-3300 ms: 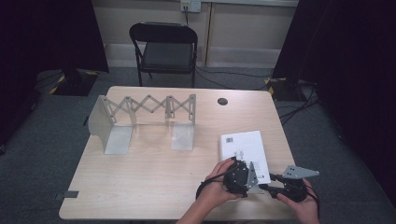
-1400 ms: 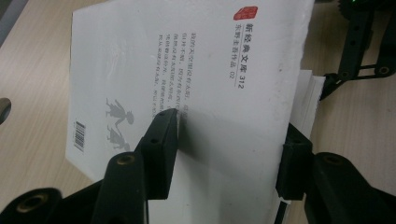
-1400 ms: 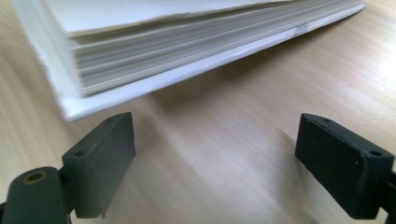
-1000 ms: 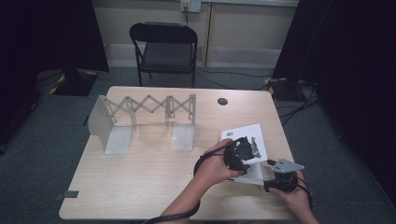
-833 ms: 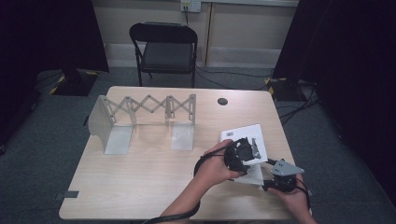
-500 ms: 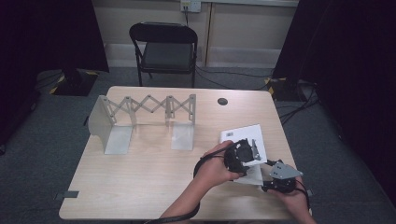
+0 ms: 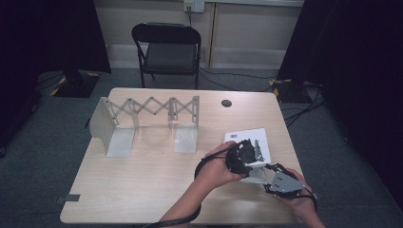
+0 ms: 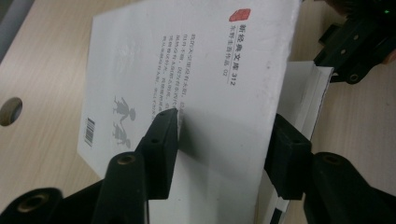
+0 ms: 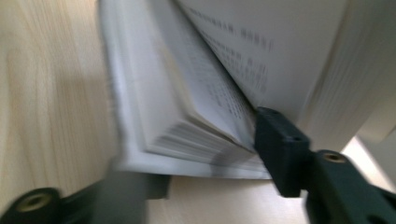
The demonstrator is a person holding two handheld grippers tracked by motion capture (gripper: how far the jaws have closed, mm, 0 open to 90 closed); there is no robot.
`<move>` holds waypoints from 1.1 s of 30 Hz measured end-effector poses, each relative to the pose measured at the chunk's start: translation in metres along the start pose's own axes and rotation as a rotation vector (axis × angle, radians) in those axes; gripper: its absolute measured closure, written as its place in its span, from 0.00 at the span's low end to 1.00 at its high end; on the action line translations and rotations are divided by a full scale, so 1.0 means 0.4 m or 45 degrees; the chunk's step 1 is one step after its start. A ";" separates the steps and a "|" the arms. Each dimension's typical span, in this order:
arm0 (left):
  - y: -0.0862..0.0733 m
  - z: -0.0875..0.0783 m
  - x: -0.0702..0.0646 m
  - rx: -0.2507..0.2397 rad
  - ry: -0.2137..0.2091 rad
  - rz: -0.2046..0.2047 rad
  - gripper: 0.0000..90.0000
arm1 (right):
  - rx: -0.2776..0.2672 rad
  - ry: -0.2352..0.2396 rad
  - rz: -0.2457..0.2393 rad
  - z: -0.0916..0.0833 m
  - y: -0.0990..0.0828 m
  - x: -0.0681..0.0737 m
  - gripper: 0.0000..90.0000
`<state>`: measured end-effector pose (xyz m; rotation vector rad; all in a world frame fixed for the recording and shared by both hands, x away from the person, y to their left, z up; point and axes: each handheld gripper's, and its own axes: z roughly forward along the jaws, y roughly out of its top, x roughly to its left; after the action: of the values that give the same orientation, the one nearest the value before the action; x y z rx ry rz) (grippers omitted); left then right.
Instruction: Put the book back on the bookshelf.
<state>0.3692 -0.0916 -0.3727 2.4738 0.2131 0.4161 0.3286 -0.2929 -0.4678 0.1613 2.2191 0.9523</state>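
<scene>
A white paperback book point(image 7: 246, 137) lies at the table's right side. My left gripper point(image 7: 243, 157) is over its near half. In the left gripper view the back cover point(image 8: 196, 70) with a barcode slants up across that gripper point(image 8: 224, 119): one jaw presses on top of the cover, the other sits under its edge. My right gripper point(image 7: 273, 176) is at the book's near right corner. In the right gripper view the book point(image 9: 196, 93) is fanned open. One jaw of this gripper point(image 9: 210, 149) is between the pages, the other, blurred, is below the lower stack.
A metal expanding book rack point(image 7: 147, 111) with two bookend plates stands at the table's back left. A round cable hole point(image 7: 226, 103) is in the tabletop behind the book. A black folding chair point(image 7: 168, 47) stands beyond the far edge.
The left gripper moved forward onto the book and tipped its cover up. The right gripper slid in toward the book's near corner and entered the pages.
</scene>
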 end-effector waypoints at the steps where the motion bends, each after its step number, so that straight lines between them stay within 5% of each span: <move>1: -0.002 -0.003 0.001 -0.029 -0.013 -0.027 0.48 | -0.005 -0.013 0.028 -0.011 0.019 -0.012 0.65; 4: -0.032 -0.060 0.024 -0.252 -0.013 -0.155 0.40 | 0.007 -0.012 0.065 -0.019 0.032 -0.031 0.68; 5: -0.042 -0.075 0.028 -0.273 -0.005 -0.155 0.37 | 0.015 -0.009 0.065 -0.020 0.035 -0.033 0.68; 10: -0.083 -0.106 0.037 -0.218 -0.017 -0.219 0.35 | 0.029 0.024 0.078 -0.024 0.050 -0.041 0.67; 14: -0.126 -0.130 0.037 -0.265 0.006 -0.255 0.28 | 0.041 0.089 0.098 -0.031 0.064 -0.059 0.67; 19: -0.169 -0.152 0.026 -0.226 0.033 -0.280 0.24 | 0.045 0.140 0.157 -0.044 0.072 -0.087 0.67; 27: -0.259 -0.135 0.024 -0.183 0.003 -0.348 0.19 | 0.034 0.208 0.223 -0.067 0.082 -0.113 0.68; 33: -0.288 -0.117 0.018 -0.164 -0.009 -0.382 0.19 | 0.020 0.244 0.258 -0.073 0.097 -0.125 0.69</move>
<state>0.3538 0.0278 -0.4041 2.2698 0.5291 0.2829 0.3409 -0.3005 -0.3997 0.3193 2.4205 1.0990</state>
